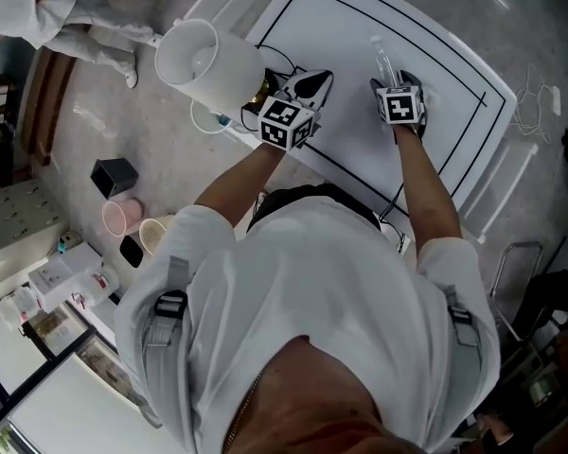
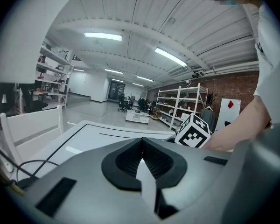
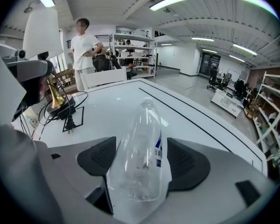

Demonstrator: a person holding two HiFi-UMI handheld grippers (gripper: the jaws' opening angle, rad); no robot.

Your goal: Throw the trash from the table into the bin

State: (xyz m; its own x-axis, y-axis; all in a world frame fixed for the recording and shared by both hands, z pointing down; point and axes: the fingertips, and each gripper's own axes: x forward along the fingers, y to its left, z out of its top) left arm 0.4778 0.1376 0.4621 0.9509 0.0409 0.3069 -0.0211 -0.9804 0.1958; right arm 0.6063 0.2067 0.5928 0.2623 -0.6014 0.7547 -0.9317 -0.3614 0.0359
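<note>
Head view: The clear plastic bottle (image 1: 383, 61) lies on the white table (image 1: 360, 149), directly ahead of the right gripper (image 1: 399, 78). The white bin (image 1: 194, 55) stands off the table edge, near the left gripper (image 1: 308, 83).

Left gripper view: The jaws are fully together, and nothing identifiable is held between them.

Right gripper view: The jaws are spread wide. The bottle lies lengthwise between the pads (image 3: 186, 160) and is not clamped. It is judged empty, light, smooth and easily crushed, so the labelled mid-body should be gripped with moderate force.
</note>
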